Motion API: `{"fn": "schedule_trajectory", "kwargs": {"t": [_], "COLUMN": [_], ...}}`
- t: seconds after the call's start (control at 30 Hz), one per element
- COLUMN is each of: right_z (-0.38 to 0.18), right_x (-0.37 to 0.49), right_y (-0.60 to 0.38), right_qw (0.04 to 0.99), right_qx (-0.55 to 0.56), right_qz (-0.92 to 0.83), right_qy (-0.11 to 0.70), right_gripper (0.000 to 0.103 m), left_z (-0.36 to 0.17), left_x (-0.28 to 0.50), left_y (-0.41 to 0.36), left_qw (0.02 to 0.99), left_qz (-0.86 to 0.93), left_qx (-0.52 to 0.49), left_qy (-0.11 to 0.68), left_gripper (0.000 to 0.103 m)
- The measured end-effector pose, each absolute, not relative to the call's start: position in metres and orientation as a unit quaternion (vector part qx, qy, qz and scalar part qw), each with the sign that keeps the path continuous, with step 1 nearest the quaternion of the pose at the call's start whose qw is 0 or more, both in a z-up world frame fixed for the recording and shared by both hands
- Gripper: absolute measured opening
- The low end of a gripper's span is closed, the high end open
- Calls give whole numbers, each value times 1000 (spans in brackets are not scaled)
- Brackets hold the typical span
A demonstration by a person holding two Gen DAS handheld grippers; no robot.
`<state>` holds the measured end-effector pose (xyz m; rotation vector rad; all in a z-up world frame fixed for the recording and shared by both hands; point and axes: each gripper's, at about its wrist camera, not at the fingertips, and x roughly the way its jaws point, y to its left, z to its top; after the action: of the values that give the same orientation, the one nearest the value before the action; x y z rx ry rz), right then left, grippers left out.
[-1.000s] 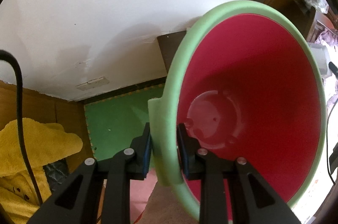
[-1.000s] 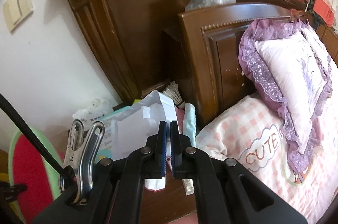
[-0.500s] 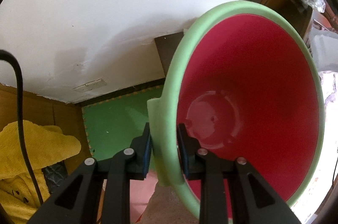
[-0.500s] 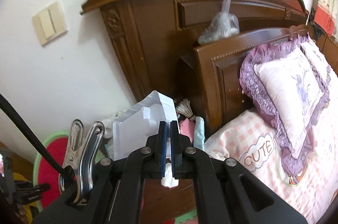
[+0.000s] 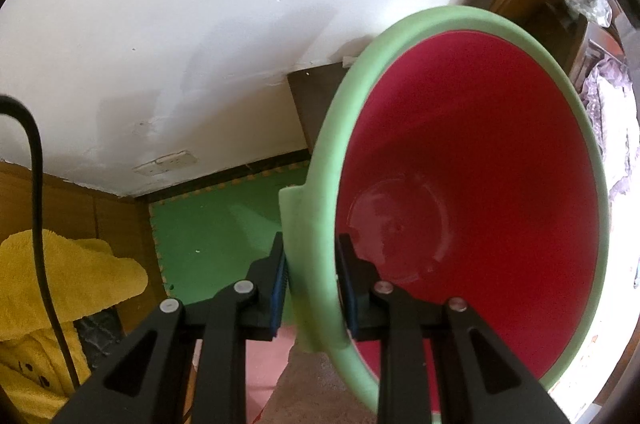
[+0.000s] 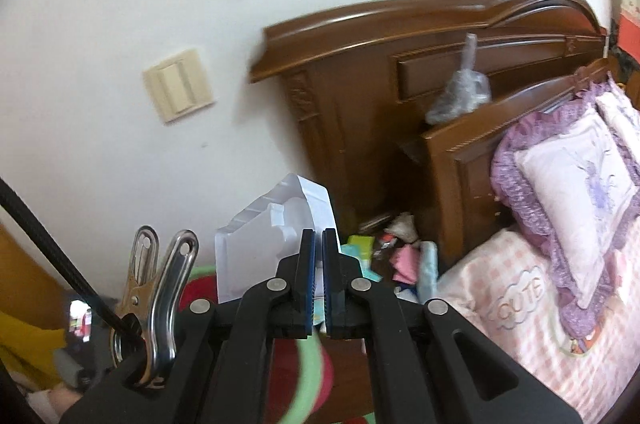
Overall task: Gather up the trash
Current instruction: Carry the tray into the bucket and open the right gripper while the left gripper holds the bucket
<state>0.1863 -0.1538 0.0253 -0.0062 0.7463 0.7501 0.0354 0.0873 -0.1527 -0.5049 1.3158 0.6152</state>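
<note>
Both grippers grip: the left gripper clamps the empty bin rim at 6 o'clock, while the right gripper (clenched on white plastic packaging) has risen from the nightstand clutter, ready for dropping in.

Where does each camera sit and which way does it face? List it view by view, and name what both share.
Left wrist: sits on the left gripper, looking steeply down into the red bin, its green rim clamped between black fingers; green floor mat beyond.
Right wrist: sits on the right gripper, angled down toward the wooden headboard and bed; its fingers pinch a white plastic tray.
Shared: the red, green-rimmed bin, blurred at the right view's bottom.
</note>
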Motion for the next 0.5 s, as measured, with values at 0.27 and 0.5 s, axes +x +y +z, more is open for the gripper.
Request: {"fn": "schedule_trajectory", "kwargs": {"t": [0.27, 0.5], "right_z": [6, -41], "right_x": [151, 129], "right_y": [-129, -107], "right_qw": [836, 801], "right_qx": [-40, -96], "right_qz": [391, 399], "right_qy": [382, 436], "right_gripper": [4, 4], "left_z": [-155, -155], "left_x": [33, 33], "left_y": [86, 87], "left_qw": [725, 728], "left_qz": [271, 268], "left_qx": [-221, -218], "left_qy": [594, 593], "left_gripper": [24, 24]}}
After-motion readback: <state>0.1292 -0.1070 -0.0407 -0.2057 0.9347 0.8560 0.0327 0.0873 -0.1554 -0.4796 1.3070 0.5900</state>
